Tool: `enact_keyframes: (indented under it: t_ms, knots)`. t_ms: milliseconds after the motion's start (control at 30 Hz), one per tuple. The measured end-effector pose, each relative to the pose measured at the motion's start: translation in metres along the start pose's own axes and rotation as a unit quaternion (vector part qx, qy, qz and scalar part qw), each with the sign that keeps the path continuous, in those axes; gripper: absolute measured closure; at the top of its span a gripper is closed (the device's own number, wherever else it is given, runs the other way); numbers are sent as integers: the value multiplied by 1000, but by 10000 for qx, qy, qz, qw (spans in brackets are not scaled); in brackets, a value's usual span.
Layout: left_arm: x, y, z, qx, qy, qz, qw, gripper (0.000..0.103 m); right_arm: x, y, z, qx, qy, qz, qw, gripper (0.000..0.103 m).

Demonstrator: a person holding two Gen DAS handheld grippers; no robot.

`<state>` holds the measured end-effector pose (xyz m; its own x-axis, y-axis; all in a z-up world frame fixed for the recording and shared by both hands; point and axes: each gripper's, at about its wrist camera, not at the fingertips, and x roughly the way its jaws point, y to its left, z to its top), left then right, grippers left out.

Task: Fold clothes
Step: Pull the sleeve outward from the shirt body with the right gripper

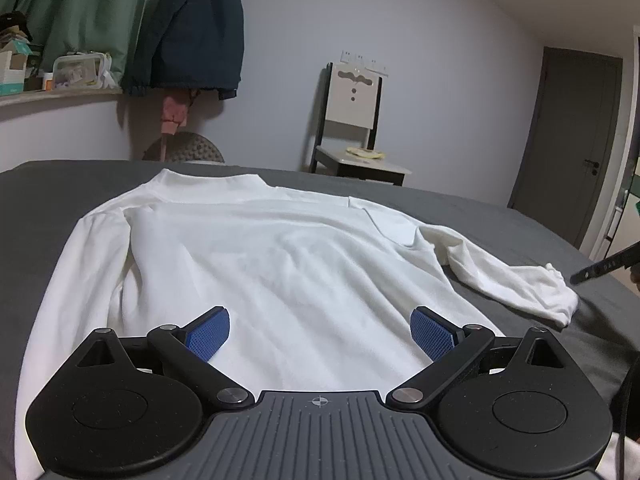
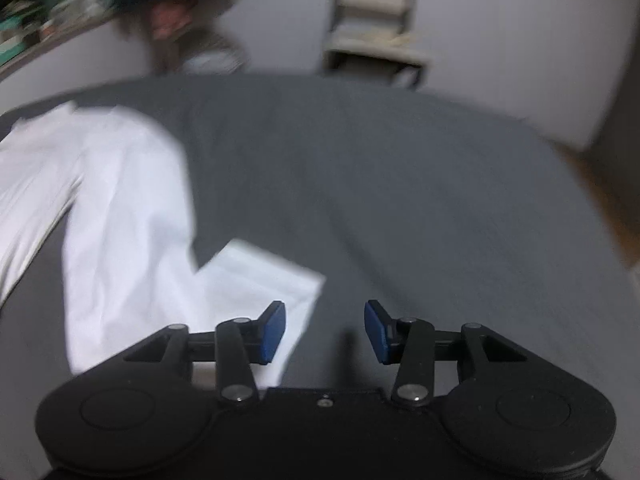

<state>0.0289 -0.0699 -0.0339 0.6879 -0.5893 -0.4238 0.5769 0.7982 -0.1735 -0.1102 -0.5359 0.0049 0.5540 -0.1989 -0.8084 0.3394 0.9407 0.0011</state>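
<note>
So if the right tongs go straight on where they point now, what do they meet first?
Probably the grey bed sheet: the open right tongs point down at bare sheet, with the white sleeve cuff just beside them. The blur leaves depth unclear.

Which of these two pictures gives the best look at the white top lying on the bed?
The left wrist view: the white top lies spread out and sharp, collar, body and both sleeves showing. The right wrist view is blurred and catches only one sleeve and its cuff.
</note>
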Motion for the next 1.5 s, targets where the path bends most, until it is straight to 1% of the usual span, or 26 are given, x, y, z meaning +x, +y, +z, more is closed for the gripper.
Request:
enact_keyframes:
  t_ms: [67, 100, 133, 167, 233, 367, 500, 567, 600, 633, 667, 700, 733, 767, 800, 867, 900, 1000, 1067, 1167, 1233, 1267, 1300, 1367, 1467, 1500]
  knots:
    - [2, 0, -1, 8, 46, 14, 10000, 5, 11, -2, 1, 356, 126, 383, 9985, 60]
    - [3, 0, -1, 15, 65, 17, 10000, 5, 14, -3, 1, 593, 112, 572, 9965, 67]
    - [3, -1, -2, 24, 85, 18, 10000, 5, 15, -2, 2, 806, 95, 617, 9948, 77]
    - [4, -1, -2, 37, 102, 21, 9999, 5, 16, -2, 3, 1013, 76, 627, 9929, 100]
    - [3, -1, -3, 58, 107, 13, 9999, 5, 9, -9, 1, 1565, -38, 398, 9869, 99]
    - [1, -1, -2, 61, 69, 0, 10000, 5, -31, -29, 2, 2297, -451, -260, 9719, 99]
    - [-2, -2, 0, 64, 12, -8, 10000, 5, -85, -54, -1, 3133, -784, -786, 9431, 100]
    - [-3, -2, 1, 59, -3, -22, 10000, 5, -102, -64, -3, 3312, -1041, -1091, 9314, 101]
    - [-3, -3, 1, 67, -7, -27, 10000, 5, -104, -67, -1, 3307, -1082, -1230, 9294, 101]
    - [-3, -4, 0, 84, -3, -28, 10000, 5, -99, -70, 0, 3257, -973, -1229, 9324, 101]
    - [-3, -4, 0, 103, 2, -27, 9999, 5, -91, -74, -1, 3308, -871, -1239, 9315, 101]
    - [-3, -5, 0, 123, 4, -23, 9999, 5, -84, -78, -6, 3335, -808, -1217, 9314, 97]
    - [-3, -5, 1, 145, 7, -13, 9999, 5, -78, -82, -11, 3259, -794, -1153, 9350, 96]
    - [-3, -6, 1, 169, 14, 1, 9999, 5, -72, -85, -15, 3160, -789, -1083, 9392, 92]
    - [-3, -6, 1, 176, 17, 13, 9998, 5, -67, -84, -21, 3011, -710, -1142, 9441, 82]
    - [-3, -5, 1, 181, 22, 34, 9998, 5, -57, -85, -29, 2856, -634, -1315, 9472, 73]
    - [-3, -5, 1, 184, 24, 45, 9998, 5, -50, -86, -36, 2887, -576, -1324, 9465, 72]
    - [0, -4, -1, 171, 78, 47, 9998, 5, -36, -93, -56, 3007, -499, -1066, 9464, 65]
    - [2, -5, -3, 199, 129, 35, 9997, 5, -29, -98, -64, 2875, -557, -769, 9531, 60]
    - [3, -7, -5, 280, 175, 26, 9995, 5, -22, -97, -73, 2501, -720, -450, 9645, 60]
    - [4, -8, -6, 324, 202, 23, 9993, 5, -17, -100, -74, 2418, -815, -324, 9664, 67]
    - [4, -8, -6, 340, 216, 22, 9992, 5, -19, -100, -75, 2335, -873, -281, 9680, 87]
    - [4, -8, -7, 350, 229, 26, 9991, 5, -21, -100, -76, 2241, -933, -241, 9698, 95]
    - [5, -9, -7, 359, 251, 43, 9990, 5, -31, -96, -71, 2092, -1210, -183, 9702, 95]
    - [4, -9, -8, 363, 250, 49, 9990, 5, -60, -90, -62, 2198, -1670, 122, 9611, 96]
    - [4, -9, -8, 362, 248, 50, 9990, 5, -78, -89, -63, 2188, -1867, 295, 9573, 96]
